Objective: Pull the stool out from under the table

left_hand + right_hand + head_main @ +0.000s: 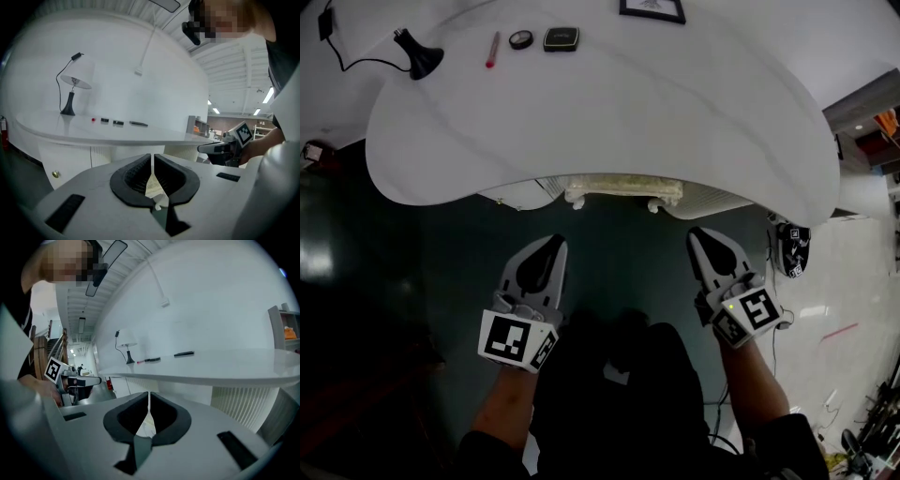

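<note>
The stool [623,189] is tucked under the white curved table [600,122]. Only the front edge of its cream seat and two white legs show in the head view. My left gripper [555,244] hovers over the dark floor just short of the table's edge, left of the stool, jaws shut on nothing. My right gripper [698,234] hangs level with it on the stool's right, also shut and empty. In the left gripper view the closed jaws [153,157] point at the table's underside, and the right gripper [225,146] shows beside them. The right gripper view shows its own closed jaws [149,394].
On the tabletop stand a black-based lamp [417,58], a red pen [492,49], a round tin [520,39], a dark case [562,38] and a framed picture [652,8]. Ribbed white table supports [717,200] flank the stool. A marked device [789,248] and cables lie on the floor at right.
</note>
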The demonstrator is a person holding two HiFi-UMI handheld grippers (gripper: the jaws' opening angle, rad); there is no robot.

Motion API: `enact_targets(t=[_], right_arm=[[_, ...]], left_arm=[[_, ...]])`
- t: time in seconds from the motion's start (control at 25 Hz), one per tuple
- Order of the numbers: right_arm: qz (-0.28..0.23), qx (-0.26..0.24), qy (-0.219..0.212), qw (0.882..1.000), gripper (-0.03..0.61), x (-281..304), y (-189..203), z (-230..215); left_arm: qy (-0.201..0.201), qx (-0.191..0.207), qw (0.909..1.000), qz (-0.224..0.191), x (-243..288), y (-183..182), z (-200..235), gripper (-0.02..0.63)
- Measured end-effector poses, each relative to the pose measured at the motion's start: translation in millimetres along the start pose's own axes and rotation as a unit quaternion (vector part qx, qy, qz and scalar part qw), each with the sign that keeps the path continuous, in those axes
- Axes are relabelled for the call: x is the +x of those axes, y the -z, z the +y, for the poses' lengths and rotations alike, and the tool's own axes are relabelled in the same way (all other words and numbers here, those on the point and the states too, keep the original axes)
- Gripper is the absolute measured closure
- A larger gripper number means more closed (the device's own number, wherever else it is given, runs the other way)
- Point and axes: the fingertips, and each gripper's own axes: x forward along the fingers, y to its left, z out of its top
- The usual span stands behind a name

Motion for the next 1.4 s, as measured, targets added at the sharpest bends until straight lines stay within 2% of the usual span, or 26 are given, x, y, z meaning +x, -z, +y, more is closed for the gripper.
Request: enact_targets(t=[0.16, 0.28, 0.4, 0.76, 0.88, 0.92, 1.0, 1.12, 1.28, 1.4], right_arm=[[0.004, 0.009, 0.005, 1.000, 0.560, 23, 49, -31], [0.000, 0.012, 0.006, 1.000, 0.558, 38, 81, -50], [-0.005, 0.008, 0.002, 1.000, 0.558, 52, 112, -68], [0.016, -0.035, 0.006, 0.999, 0.558, 83, 200, -127], [0.020, -0.036, 0.002, 0.999, 0.557, 85, 227, -135], [0.021, -0.041, -0.001, 0.999, 0.550, 87, 235, -138], [0.028, -0.053, -0.007, 0.998, 0.496, 95, 254, -147], [0.050, -0.072, -0.014, 0.996, 0.451, 109, 287, -167], [0.066, -0.096, -0.011, 0.993, 0.417, 118, 312, -181], [0.078, -0.092, 0.000, 0.993, 0.403, 120, 329, -194]], left_arm=[[-0.019, -0.003, 0.9998, 0.004, 28, 54, 22, 0.596], [-0.024, -0.003, 0.9997, 0.006, 44, 85, 33, 0.513], [-0.024, 0.006, 0.9997, 0.005, 61, 114, 43, 0.501], [-0.035, 0.001, 0.9994, -0.004, 110, 198, 69, 0.462], [-0.031, 0.015, 0.9994, -0.006, 119, 219, 72, 0.462], [-0.029, 0.022, 0.9993, -0.006, 122, 227, 75, 0.455], [-0.023, 0.035, 0.9991, 0.001, 132, 245, 80, 0.433], [-0.016, 0.036, 0.9991, 0.016, 153, 277, 90, 0.413], [-0.010, 0.023, 0.9994, 0.023, 168, 304, 98, 0.376], [-0.014, 0.032, 0.9989, 0.031, 173, 321, 106, 0.356]])
